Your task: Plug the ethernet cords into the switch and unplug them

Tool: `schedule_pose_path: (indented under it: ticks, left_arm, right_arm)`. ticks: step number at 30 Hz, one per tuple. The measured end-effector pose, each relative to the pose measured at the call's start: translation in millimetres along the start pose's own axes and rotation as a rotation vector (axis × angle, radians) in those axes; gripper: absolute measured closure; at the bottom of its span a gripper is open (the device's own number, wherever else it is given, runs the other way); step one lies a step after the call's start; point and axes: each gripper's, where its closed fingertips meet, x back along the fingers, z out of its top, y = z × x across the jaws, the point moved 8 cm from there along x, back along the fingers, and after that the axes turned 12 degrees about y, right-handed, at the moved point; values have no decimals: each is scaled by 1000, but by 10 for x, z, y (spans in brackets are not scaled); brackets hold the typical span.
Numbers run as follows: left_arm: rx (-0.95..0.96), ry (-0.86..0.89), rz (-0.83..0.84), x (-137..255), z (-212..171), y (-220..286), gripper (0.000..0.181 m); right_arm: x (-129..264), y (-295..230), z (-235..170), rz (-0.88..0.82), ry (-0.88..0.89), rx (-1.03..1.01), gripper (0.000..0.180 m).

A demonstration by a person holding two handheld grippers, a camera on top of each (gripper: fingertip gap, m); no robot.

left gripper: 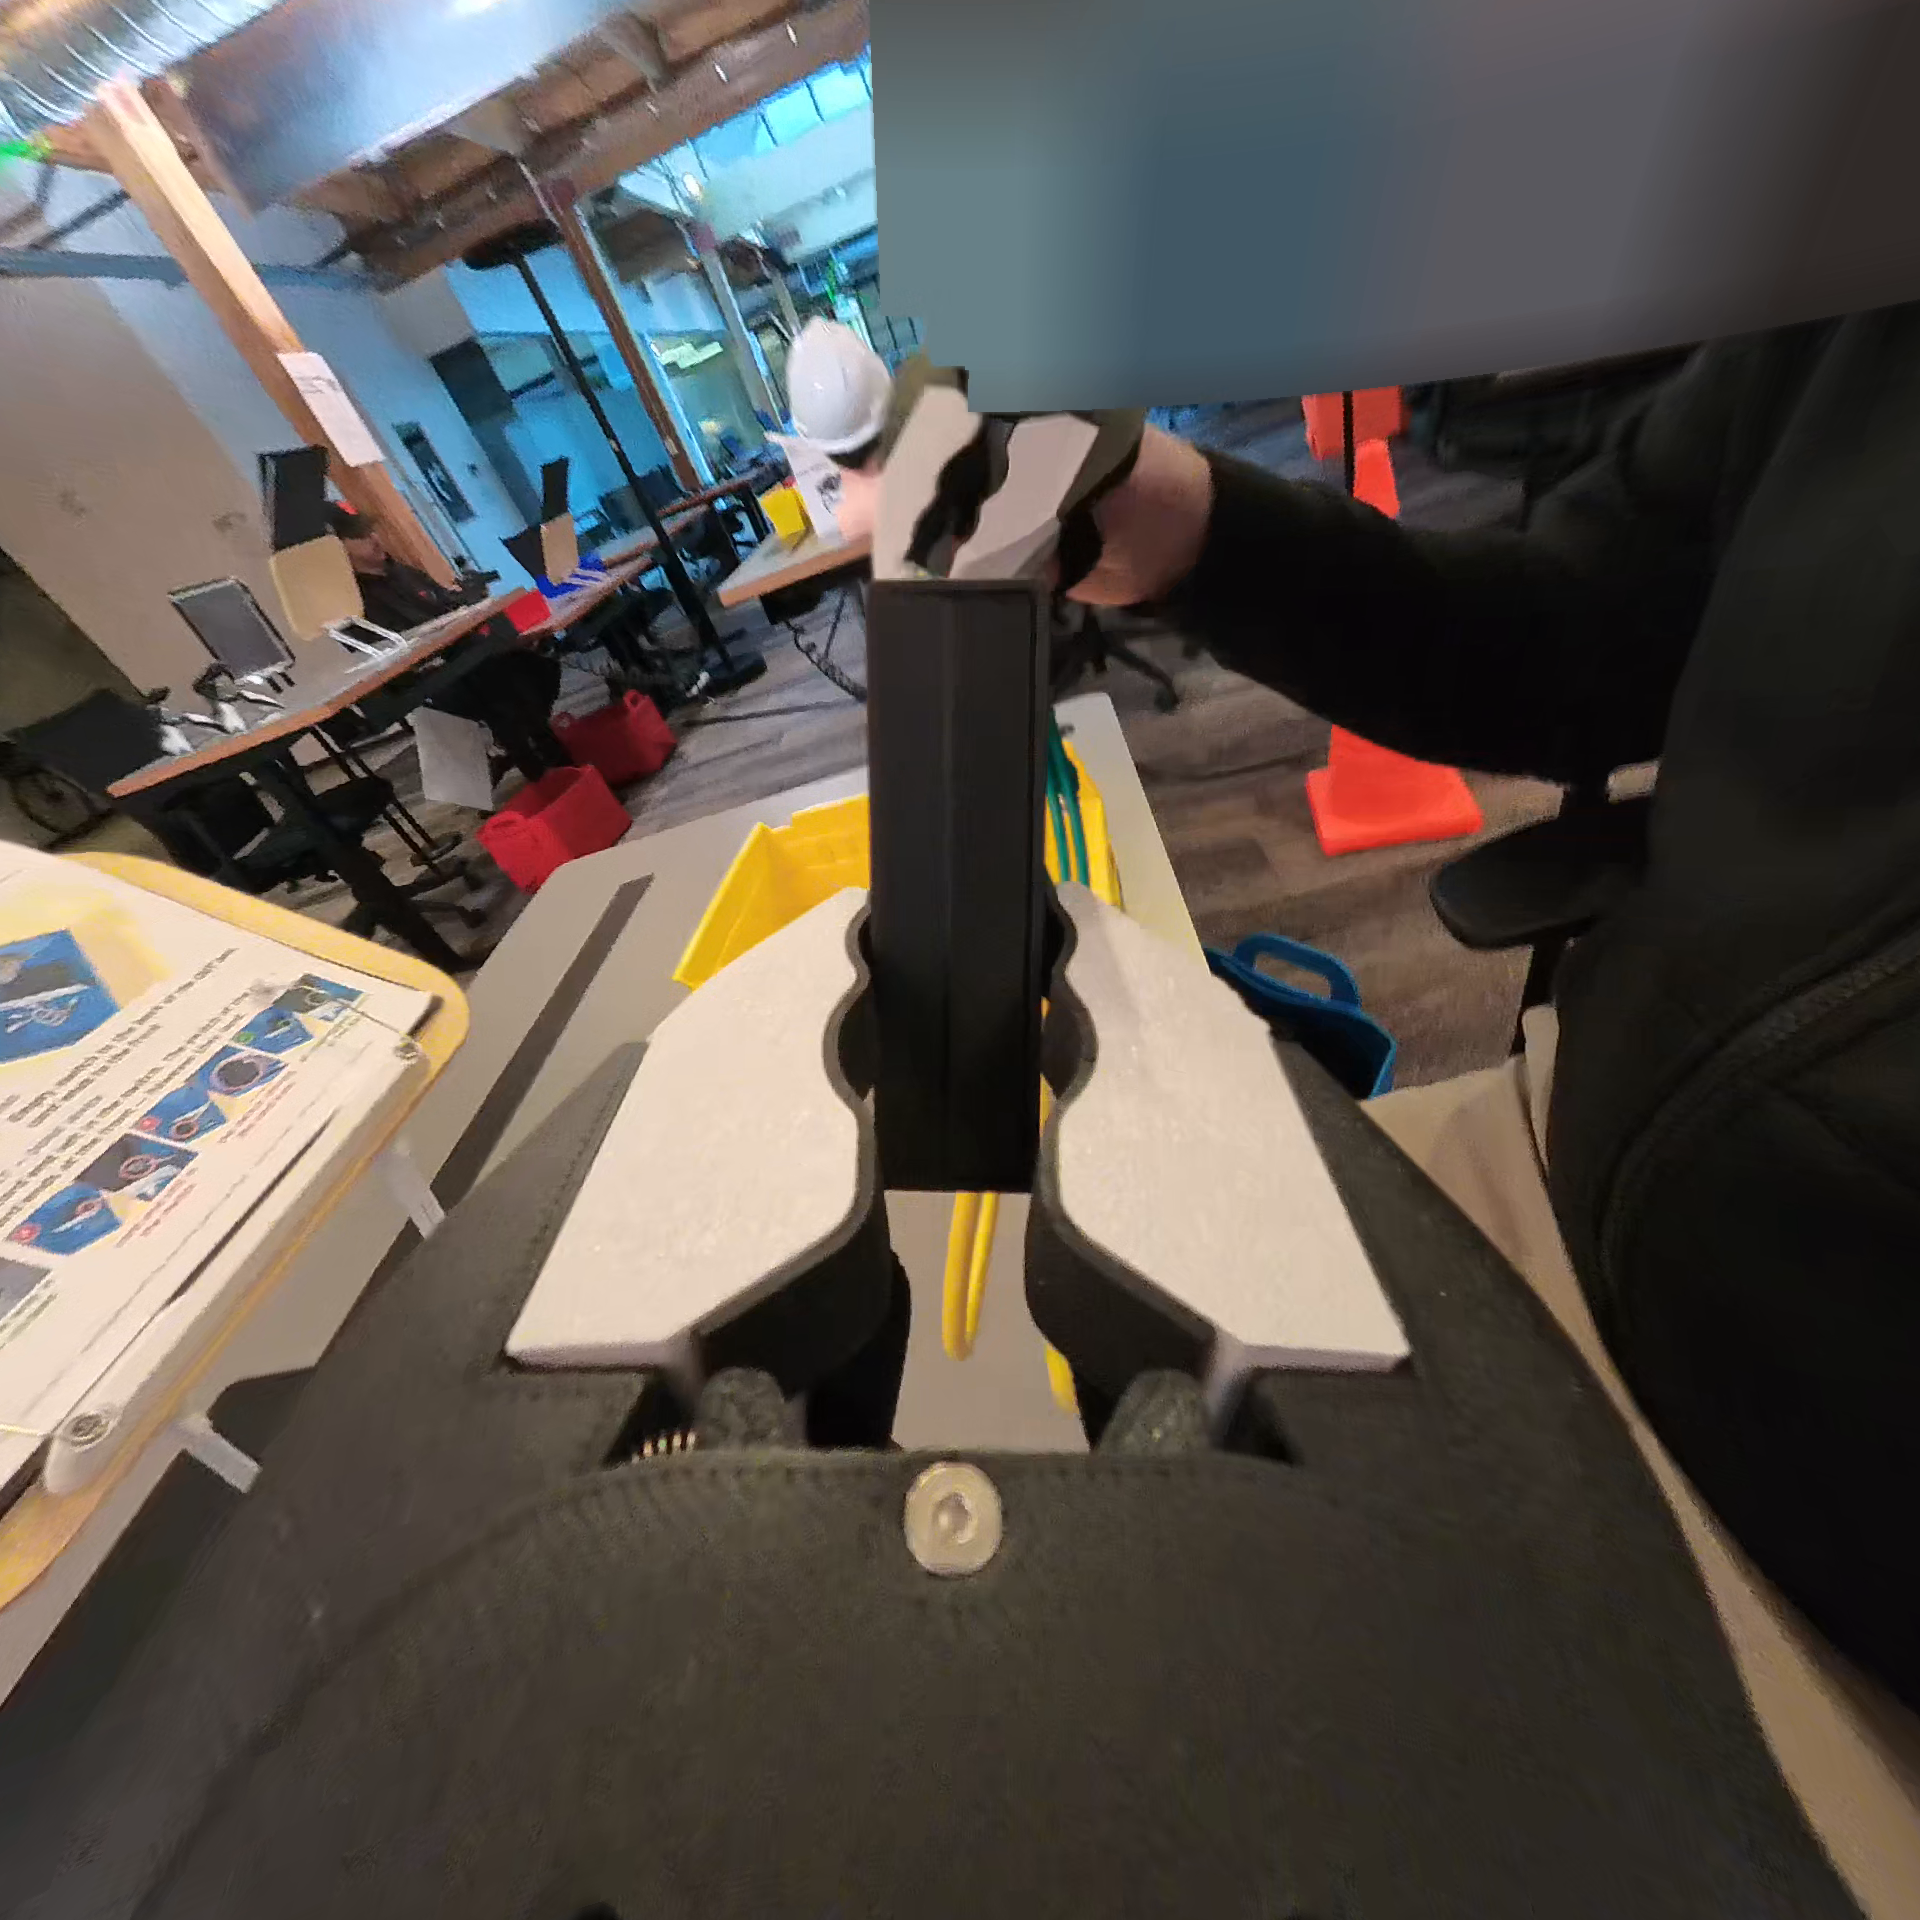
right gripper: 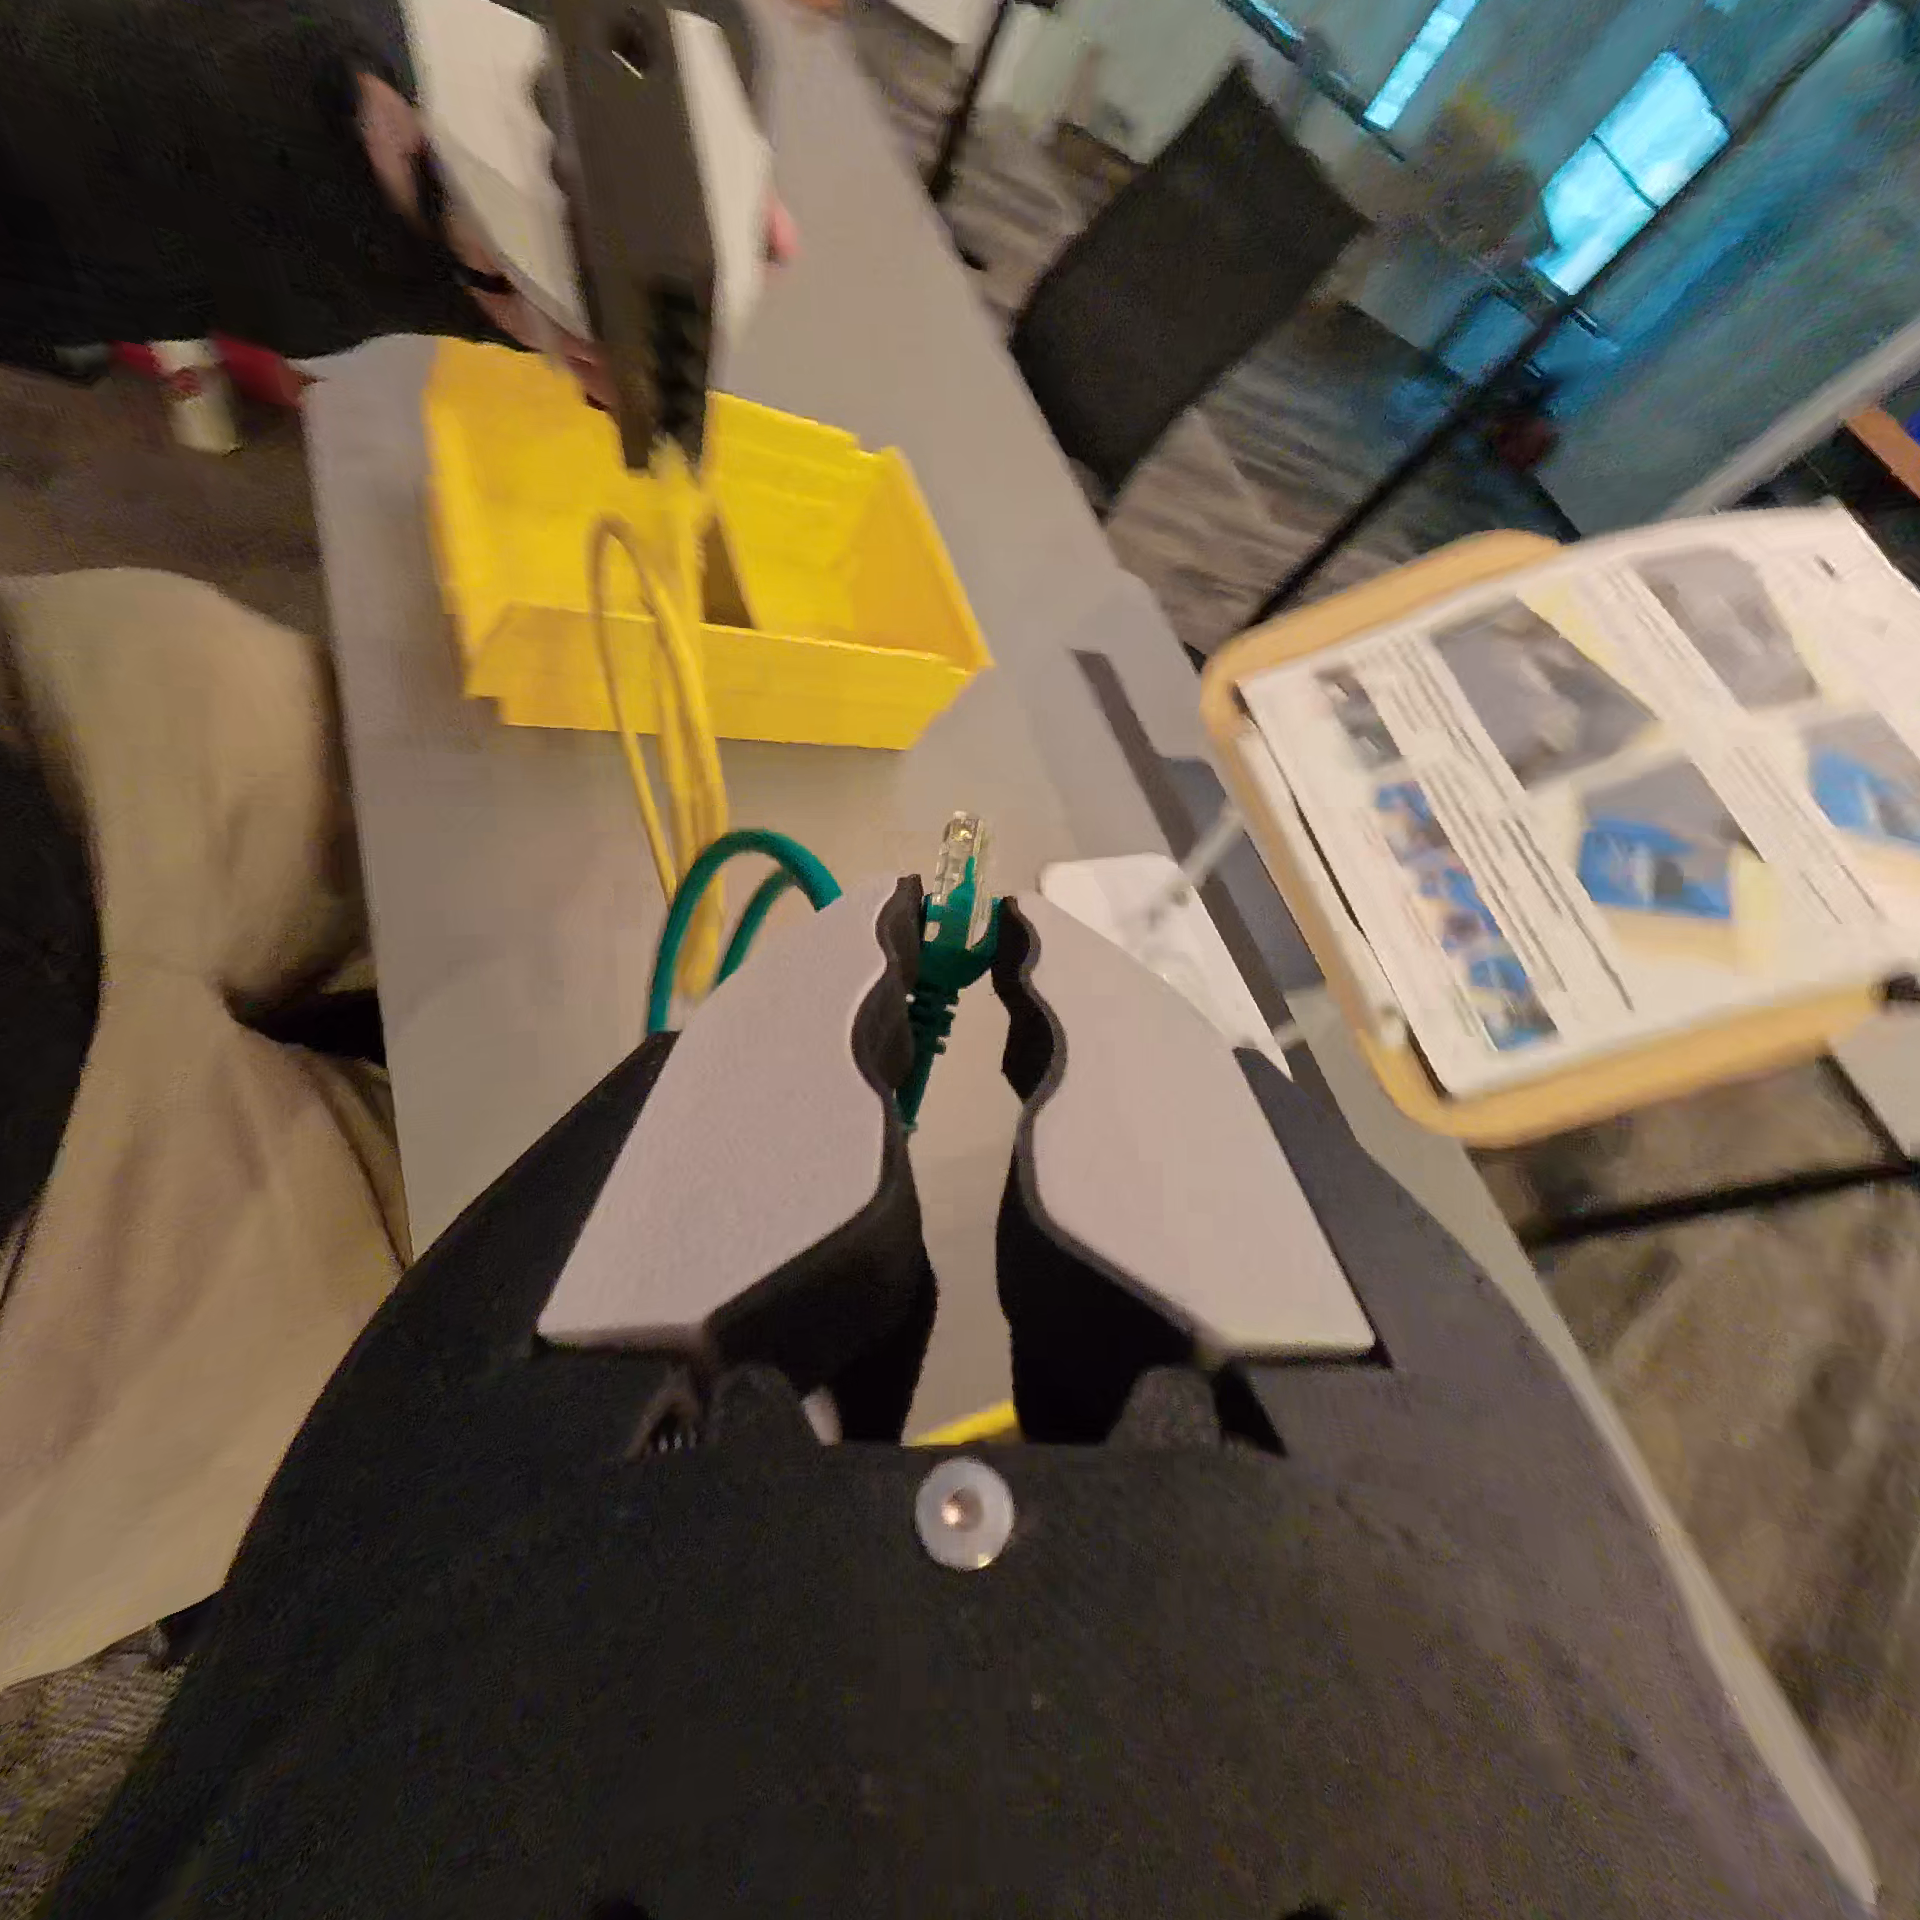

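Note:
My left gripper [left gripper: 956, 935] is shut on the black switch [left gripper: 951, 831] and holds it upright above the grey table [right gripper: 499, 914]. In the right wrist view the switch [right gripper: 639, 260] hangs at the upper left, blurred, with a yellow cord [right gripper: 665, 675] plugged into its lower end and looping down. My right gripper [right gripper: 958, 914] is shut on the green cord [right gripper: 940, 977] just behind its clear plug [right gripper: 961, 852], which points forward and is free of the switch. In the left wrist view the right gripper [left gripper: 982, 499] is just beyond the switch's far end.
A yellow bin [right gripper: 831, 665] stands on the table behind the cords. A tan clipboard with printed sheets [right gripper: 1558, 810] stands beside the table. A person's black sleeve [left gripper: 1403, 623] crosses the right side. An orange cone [left gripper: 1382, 790] and a blue bag [left gripper: 1309, 997] are on the floor. There is about 15 cm between the tips of the two grippers.

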Motion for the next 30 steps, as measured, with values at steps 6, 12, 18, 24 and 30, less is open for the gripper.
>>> schedule_pose_path:
  ticks: [6, 12, 18, 24, 30]
  left_arm:
    - [-10, -23, 26, 21, -7, -40, 153]
    - [-11, -26, 36, 15, -8, -44, 153]
    - [-11, -50, 47, 9, -57, -63, 153]
    - [-11, -70, 44, -6, -111, -64, 153]
    - [-18, -79, 64, 46, -111, -91, 153]
  right_arm:
    - [859, 422, -805, -324, -57, -339, 167]
    - [1150, 487, -1933, -532, -42, -713, 167]
    - [1062, 336, -2449, -681, -66, -841, 167]
    - [1084, 363, -2474, -753, -441, -650, 166]
    - [1127, 338, -2652, -785, -921, -417, 167]
